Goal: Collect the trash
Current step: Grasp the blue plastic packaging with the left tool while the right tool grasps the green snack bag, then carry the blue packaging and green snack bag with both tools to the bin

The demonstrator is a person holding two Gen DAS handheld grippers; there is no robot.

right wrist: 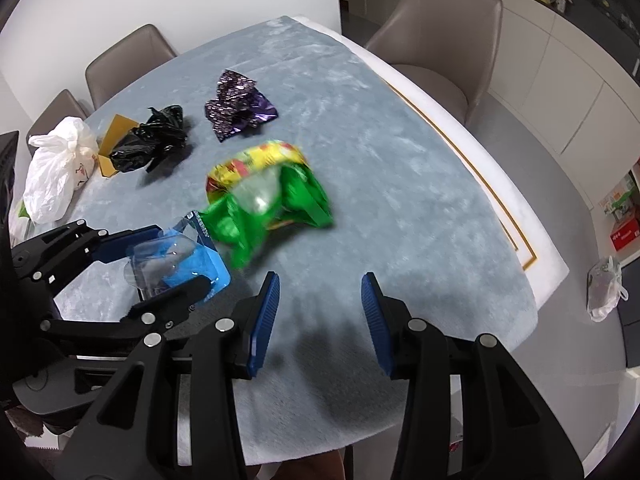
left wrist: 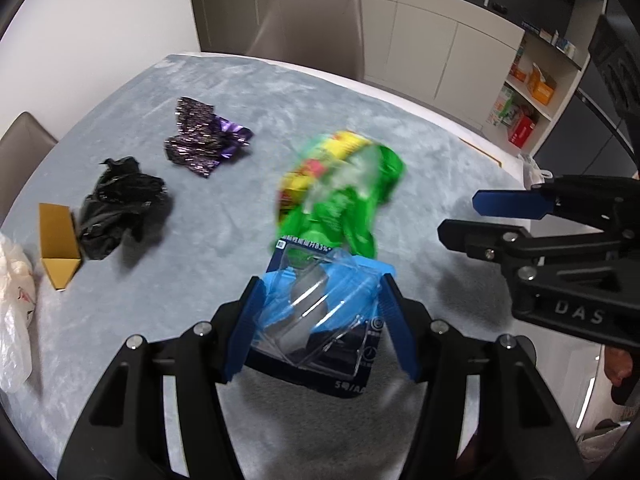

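Grey-blue plush cloth is covering the counter [left wrist: 224,224]. Far left of the left tool, at the counter edge, a white plastic bag [left wrist: 14,304] is lying slumped; just right of it a small tan cardboard box [left wrist: 58,246] is sitting, w/ a crumpled black plastic bag [left wrist: 120,208] touching its right side. Further ahead and right of those, well apart from both tools, a purple foil wrapper [left wrist: 208,138] is lying flat.

Left tool [left wrist: 320,312] is pinching a blue blister pack w/ clear plastic front [left wrist: 320,316]: both blue pads are pressing on its sides, and the pack is sitting tilted between them, off the cloth. Just beyond that tool's tips a green-and-yellow snack bag [left wrist: 340,188] is showing up blurred; it's touching or overlapping the pack's far edge, can't tell which, and can't tell if it's resting on the cloth.

In the right wrist view the same snack bag [right wrist: 268,196] is sitting ahead and slightly left of the right tool [right wrist: 320,316]. Right tool is standing spread, nothing between its pads, only bare cloth below it. It's hovering just right of the left tool, near the counter's near edge. Beige chairs [right wrist: 436,36] are standing around the far side.
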